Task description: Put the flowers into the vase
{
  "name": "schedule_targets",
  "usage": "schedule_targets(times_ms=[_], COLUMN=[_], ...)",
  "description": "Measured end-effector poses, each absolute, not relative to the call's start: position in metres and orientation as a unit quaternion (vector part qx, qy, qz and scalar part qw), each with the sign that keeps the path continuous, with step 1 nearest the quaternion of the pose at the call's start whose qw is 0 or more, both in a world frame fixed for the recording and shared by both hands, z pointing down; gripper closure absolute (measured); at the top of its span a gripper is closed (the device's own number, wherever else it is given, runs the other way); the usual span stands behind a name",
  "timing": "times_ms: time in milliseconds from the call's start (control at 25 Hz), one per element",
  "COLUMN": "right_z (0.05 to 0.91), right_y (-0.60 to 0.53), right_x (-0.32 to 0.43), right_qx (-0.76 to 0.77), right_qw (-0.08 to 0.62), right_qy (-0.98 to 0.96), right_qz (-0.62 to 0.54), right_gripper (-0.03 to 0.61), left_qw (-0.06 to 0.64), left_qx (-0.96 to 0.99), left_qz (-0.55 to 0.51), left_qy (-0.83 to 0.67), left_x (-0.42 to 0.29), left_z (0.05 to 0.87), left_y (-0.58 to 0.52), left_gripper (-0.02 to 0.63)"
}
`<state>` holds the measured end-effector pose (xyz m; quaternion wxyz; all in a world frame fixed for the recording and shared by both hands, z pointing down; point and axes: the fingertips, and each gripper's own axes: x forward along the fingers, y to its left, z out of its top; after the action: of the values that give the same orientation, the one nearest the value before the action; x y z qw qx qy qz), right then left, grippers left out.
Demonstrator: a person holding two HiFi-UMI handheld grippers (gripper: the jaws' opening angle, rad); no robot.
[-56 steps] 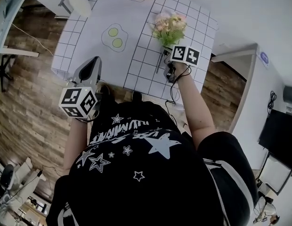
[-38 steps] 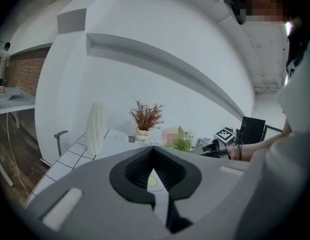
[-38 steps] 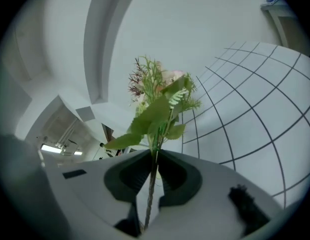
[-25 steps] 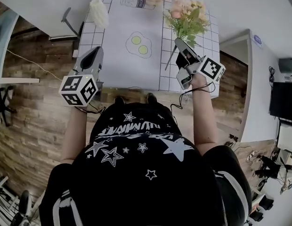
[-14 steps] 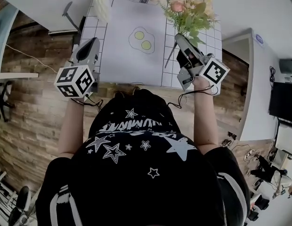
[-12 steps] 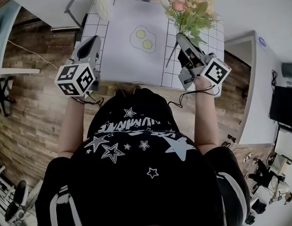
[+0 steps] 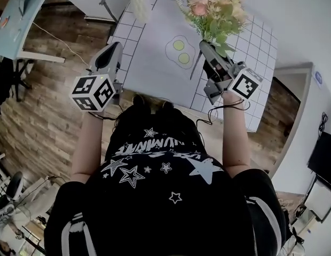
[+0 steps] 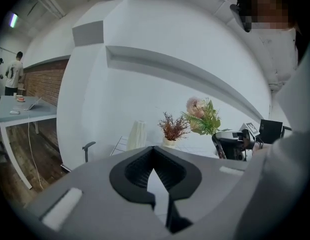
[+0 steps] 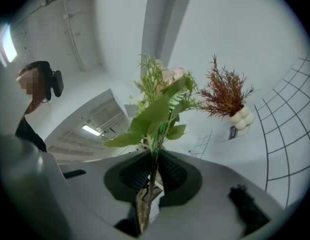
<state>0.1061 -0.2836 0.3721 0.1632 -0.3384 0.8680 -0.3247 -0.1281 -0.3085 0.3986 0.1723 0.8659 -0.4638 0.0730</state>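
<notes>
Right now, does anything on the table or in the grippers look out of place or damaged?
Nothing stands out. The right gripper holds the flowers by their stems over the table. The vase stands upright near the table's far left corner, and the left gripper is shut on nothing.

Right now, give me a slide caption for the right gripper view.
Right tool clamped on the stems of a bouquet, a dried red sprig in a white vase on the gridded tablecloth beyond.
</notes>
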Motion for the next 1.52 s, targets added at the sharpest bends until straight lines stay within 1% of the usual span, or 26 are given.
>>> schedule_targets(times_ms=[240,400,560,720,880,960,1080,1160,1200,1320,1440,1520], right_z=[0.368,0.357,0.344,0.327,0.314,0.308,0.301,0.296,0.294,0.29,0.284,0.278], right_y=[-0.291,-0.304,-0.323,-0.348,-0.37,-0.381,-0.397,-0.409,-0.415,-0.431,-0.447,-0.455], right_x=[0.098,0.095,0.078,0.056,0.035,0.025,0.011,0.003,-0.001,-0.011,-0.021,-0.027], right_qx=[-0.346,-0.376,-0.402,-0.421,-0.435,-0.441,-0.447,-0.45,-0.452,-0.457,-0.462,-0.464], right_qw=[0.152,0.164,0.162,0.177,0.186,0.182,0.181,0.179,0.179,0.176,0.169,0.17], right_qy=[0.87,0.86,0.855,0.85,0.846,0.847,0.847,0.847,0.848,0.848,0.851,0.852], right_qz=[-0.316,-0.303,-0.285,-0.264,-0.245,-0.235,-0.225,-0.217,-0.213,-0.202,-0.184,-0.173], right_gripper=[0.529,0.528,0.528,0.529,0.529,0.528,0.528,0.528,0.528,0.528,0.529,0.529], left_qw=[0.181,0.178,0.148,0.142,0.102,0.092,0.088,0.087,0.091,0.114,0.118,0.11], left_qx=[0.869,0.888,0.911,0.922,0.932,0.938,0.949,0.957,0.962,0.973,0.978,0.98], left_qz=[0.072,0.067,0.077,0.069,0.053,0.052,0.054,0.057,0.056,0.055,0.078,0.086], left_qy=[-0.455,-0.42,-0.378,-0.353,-0.345,-0.329,-0.298,-0.271,-0.251,-0.191,-0.156,-0.143], left_x=[-0.137,-0.134,-0.134,-0.147,-0.159,-0.159,-0.153,-0.145,-0.141,-0.127,-0.118,-0.113], left_z=[0.416,0.418,0.412,0.408,0.398,0.396,0.399,0.402,0.404,0.411,0.422,0.424], left_y=[-0.327,-0.354,-0.382,-0.415,-0.449,-0.46,-0.47,-0.473,-0.473,-0.47,-0.47,-0.475], left_gripper=[0.604,0.604,0.604,0.604,0.602,0.553,0.529,0.493,0.462,0.305,0.229,0.205])
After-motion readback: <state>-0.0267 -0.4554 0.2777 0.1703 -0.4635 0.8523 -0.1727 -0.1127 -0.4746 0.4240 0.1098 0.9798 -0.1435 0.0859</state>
